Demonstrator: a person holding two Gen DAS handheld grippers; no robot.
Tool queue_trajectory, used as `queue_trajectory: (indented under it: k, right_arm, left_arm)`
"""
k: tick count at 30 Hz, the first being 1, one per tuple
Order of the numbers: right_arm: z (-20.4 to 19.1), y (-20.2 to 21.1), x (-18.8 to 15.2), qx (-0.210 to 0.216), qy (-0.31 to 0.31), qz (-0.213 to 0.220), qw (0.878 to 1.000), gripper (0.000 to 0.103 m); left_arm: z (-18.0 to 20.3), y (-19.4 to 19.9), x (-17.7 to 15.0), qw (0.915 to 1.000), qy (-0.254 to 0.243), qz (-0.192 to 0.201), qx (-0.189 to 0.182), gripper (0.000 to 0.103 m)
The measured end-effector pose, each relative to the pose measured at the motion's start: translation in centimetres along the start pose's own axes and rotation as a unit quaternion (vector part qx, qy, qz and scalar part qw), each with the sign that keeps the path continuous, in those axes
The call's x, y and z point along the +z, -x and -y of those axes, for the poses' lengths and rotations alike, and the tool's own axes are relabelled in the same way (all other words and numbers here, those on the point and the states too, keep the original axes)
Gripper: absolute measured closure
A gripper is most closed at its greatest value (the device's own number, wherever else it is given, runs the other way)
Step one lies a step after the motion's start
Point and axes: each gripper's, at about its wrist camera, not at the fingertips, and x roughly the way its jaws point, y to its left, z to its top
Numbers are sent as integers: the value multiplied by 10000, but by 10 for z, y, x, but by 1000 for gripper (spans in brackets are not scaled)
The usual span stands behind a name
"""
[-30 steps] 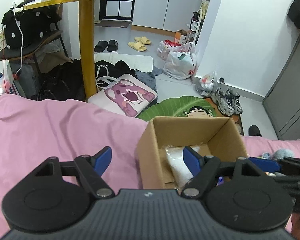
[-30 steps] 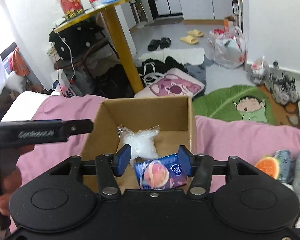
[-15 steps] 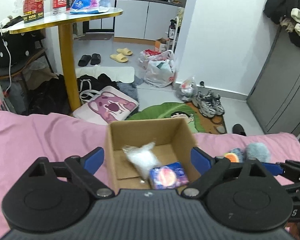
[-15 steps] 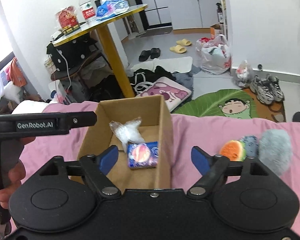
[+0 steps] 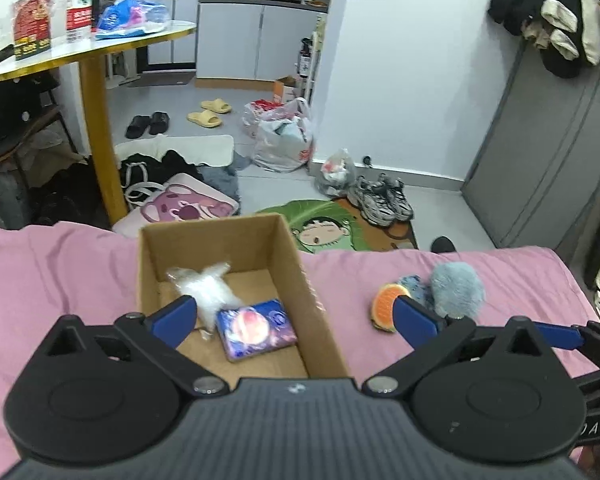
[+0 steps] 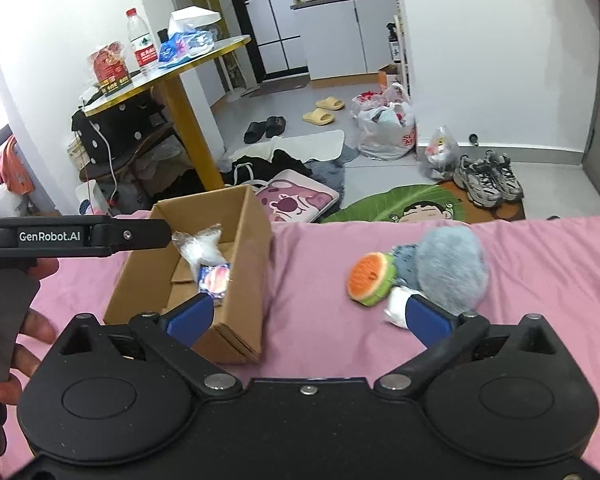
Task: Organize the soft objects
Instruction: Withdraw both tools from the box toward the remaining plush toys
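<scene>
Both sets of jaws just spread wide, nothing between them: left gripper (image 5: 296,320) above the near end of the open brown cardboard box (image 5: 320,312), right gripper (image 6: 308,316) over the pink bedsheet (image 6: 312,264) between box and toys. Inside the box, flat on the floor: a blue-purple printed soft packet (image 5: 256,330), touching a crinkly clear plastic bag of white filling (image 5: 208,292) behind it. Right of the box, well apart, clustered on the sheet: an orange-and-green round plush slice (image 6: 370,278), a small blue knitted piece (image 6: 405,262), a fluffy grey-blue pom-pom (image 6: 448,264). Beyond the bed, a green leaf-shaped cartoon rug (image 5: 332,228) on the floor.
</scene>
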Motion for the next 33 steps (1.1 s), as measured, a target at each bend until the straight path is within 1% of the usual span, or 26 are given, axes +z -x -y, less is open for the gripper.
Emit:
queue_trajectory:
  k: [4,8,10,13,17,20,22,24,28,32,33]
  right_arm:
    - [16,10,-10,8,-100,26,9999,0]
    - [31,17,-19,-52,-179,52,9998,0]
    - [38,19,-24,-83,-227,46,9997,0]
    - [48,22,-33,-148,-320,55,9994,0]
    - [58,23,-48,-305,-519,72,9982,0]
    - [63,25,-58,-411,-528,88,9977,0]
    - [68,26,-63,-482,-600,119,9970,0]
    - [72,27,-66,-514,-655,163,9964,2]
    - [80,24,-70,-691,-722,130,9949,12]
    - [88,16,-72,-752,-838,-7,9936,25]
    - [90,15,-72,-751,-885,-29,9932,27]
  left_arm:
    - [17,2,-7,9997,-255,-25,19,0]
    - [34,6,-15,9983,-578,-22,120,0]
    - [40,8,-21,9977,-659,-8,185,0]
    - [46,8,-27,9971,-715,-58,261,0]
    - [47,7,-33,9976,-573,-76,369,0]
    - [53,5,-36,9964,-638,15,565,0]
    - [58,6,-38,9961,-689,94,542,0]
    - [62,3,-39,9965,-647,88,521,0]
    - [74,-3,-40,9961,-719,190,474,0]
    - [91,-19,-37,9964,-783,130,302,3]
    - [94,-22,-36,9963,-798,145,270,3]
